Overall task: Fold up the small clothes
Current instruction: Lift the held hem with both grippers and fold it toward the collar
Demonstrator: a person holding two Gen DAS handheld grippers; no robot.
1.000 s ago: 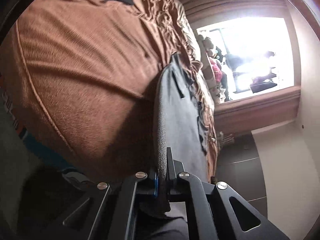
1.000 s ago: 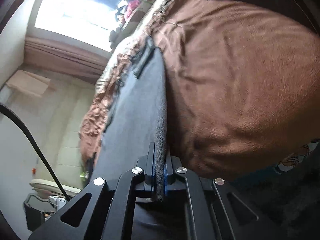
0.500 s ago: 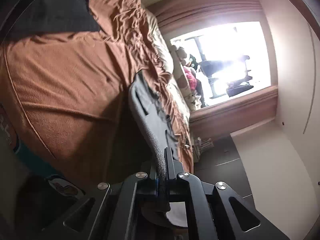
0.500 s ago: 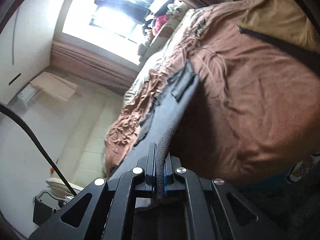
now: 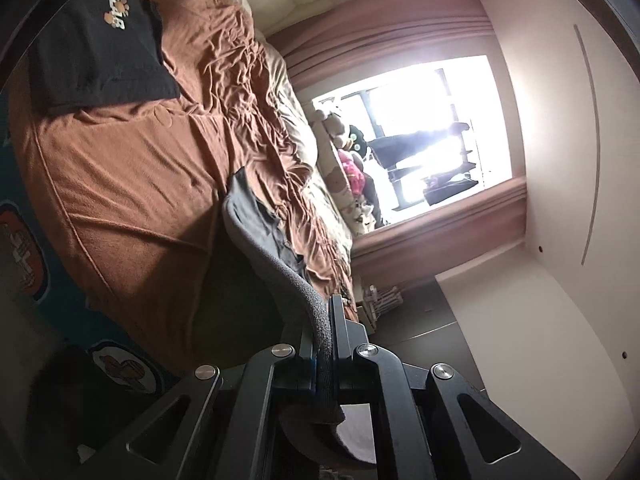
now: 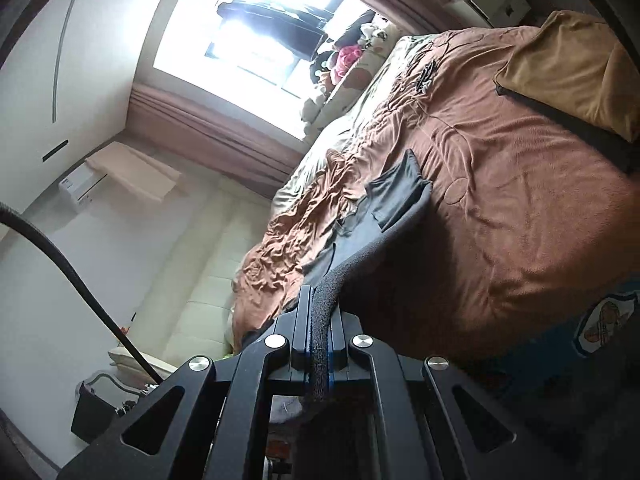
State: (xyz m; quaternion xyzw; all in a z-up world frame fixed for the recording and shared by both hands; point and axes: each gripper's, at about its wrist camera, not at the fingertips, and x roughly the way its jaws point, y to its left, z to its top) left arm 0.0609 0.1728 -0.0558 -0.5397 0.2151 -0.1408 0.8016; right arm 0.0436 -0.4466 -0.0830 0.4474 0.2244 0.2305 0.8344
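Observation:
A small dark grey garment point(image 5: 256, 228) hangs stretched above the brown bedspread point(image 5: 120, 184). My left gripper point(image 5: 325, 320) is shut on one edge of it, the cloth pinched between the jaws. In the right wrist view the same grey garment point(image 6: 384, 208) runs away from my right gripper point(image 6: 320, 308), which is shut on its near edge. The far part with a darker patch droops toward the bed point(image 6: 520, 200). A folded black shirt point(image 5: 96, 48) with a printed logo lies flat on the bed at the upper left.
A tan folded cloth point(image 6: 576, 72) on a dark one lies on the bed. Rumpled bedding point(image 5: 276, 112) and soft toys point(image 6: 348, 56) sit by the bright window point(image 5: 420, 128). A black cable point(image 6: 72, 276) crosses the right wrist view. A patterned blue sheet point(image 5: 24, 256) edges the bed.
Both grippers have risen and pulled back from the bed with the grey garment still pinched. The garment now hangs higher, and more of the room and bed shows.

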